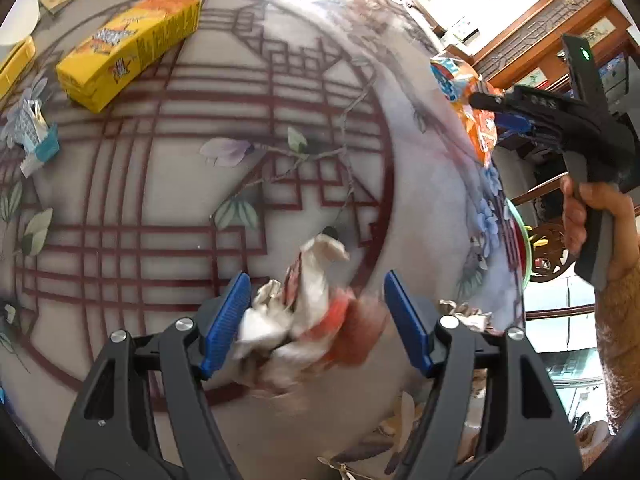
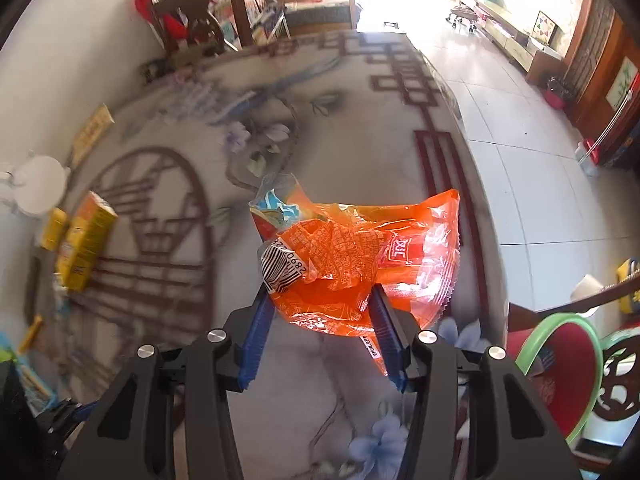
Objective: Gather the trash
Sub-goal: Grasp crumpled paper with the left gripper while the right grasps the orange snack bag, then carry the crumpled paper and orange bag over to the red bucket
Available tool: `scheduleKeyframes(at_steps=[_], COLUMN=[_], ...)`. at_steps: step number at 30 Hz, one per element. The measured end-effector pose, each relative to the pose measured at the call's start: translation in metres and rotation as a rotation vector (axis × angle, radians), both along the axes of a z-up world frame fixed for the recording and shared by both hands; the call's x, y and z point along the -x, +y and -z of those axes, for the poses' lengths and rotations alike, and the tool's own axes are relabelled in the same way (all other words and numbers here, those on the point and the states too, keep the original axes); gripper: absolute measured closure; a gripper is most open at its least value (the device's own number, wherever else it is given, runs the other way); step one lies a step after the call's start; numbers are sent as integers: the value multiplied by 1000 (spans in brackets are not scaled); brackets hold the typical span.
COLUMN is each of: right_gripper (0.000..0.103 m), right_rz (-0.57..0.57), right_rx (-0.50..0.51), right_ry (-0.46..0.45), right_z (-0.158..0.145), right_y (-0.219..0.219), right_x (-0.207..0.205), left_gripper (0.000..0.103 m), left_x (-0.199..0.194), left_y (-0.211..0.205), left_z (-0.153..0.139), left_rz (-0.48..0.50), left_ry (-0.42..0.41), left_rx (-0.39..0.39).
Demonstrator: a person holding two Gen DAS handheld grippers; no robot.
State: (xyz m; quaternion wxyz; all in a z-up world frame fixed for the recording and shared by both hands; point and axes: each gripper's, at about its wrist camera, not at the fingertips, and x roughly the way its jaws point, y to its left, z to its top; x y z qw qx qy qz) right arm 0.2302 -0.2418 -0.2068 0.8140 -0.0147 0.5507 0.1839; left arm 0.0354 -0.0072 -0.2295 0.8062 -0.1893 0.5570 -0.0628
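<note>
- Left wrist view shows your left gripper (image 1: 316,320) with its blue pads spread wide; a crumpled white and red wrapper (image 1: 304,312) sits blurred between them, brushing the left pad and clear of the right one, so nothing is gripped.
- That wrapper hangs over the patterned table (image 1: 160,184), close to its near edge.
- Further up the table you have a yellow box (image 1: 128,48) lying flat, and a small blue and white packet (image 1: 38,140) near the left rim.
- At the right of this view your right hand (image 1: 584,216) holds the other gripper's handle beside the table edge.
- Right wrist view shows your right gripper (image 2: 320,320) with its pads partly closed around an orange plastic bag (image 2: 360,264); the bag fills the gap and the pads look pressed against its crinkled lower part.
- The bag stands up from the pads above the table's right side, with a barcode patch facing left.
- A green-rimmed red bin (image 2: 568,364) sits below the table edge at the lower right, apart from the bag.
</note>
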Motion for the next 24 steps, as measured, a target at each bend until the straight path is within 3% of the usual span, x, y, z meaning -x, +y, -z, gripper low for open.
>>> scheduleKeyframes(at_steps=[6, 13, 18, 20, 24], right_gripper=[55, 55, 55, 55, 55], right_rz=[8, 44, 80, 92, 120], right_rx=[-75, -127, -148, -154, -171], right_ry=[-5, -9, -35, -46, -76], right_z=[-26, -45, -59, -64, -75], right_y=[-8, -17, -24, -28, -36], right_x=[44, 90, 114, 121, 136], left_gripper=[30, 31, 67, 74, 76], left_x=[8, 12, 10, 10, 15], left_y=[1, -15, -13, -11, -9], left_z=[-5, 8, 6, -1, -26], left_rz=[43, 103, 88, 83, 60], left_ry=[-24, 1, -7, -25, -108], left_rx=[31, -22, -39, -41, -74])
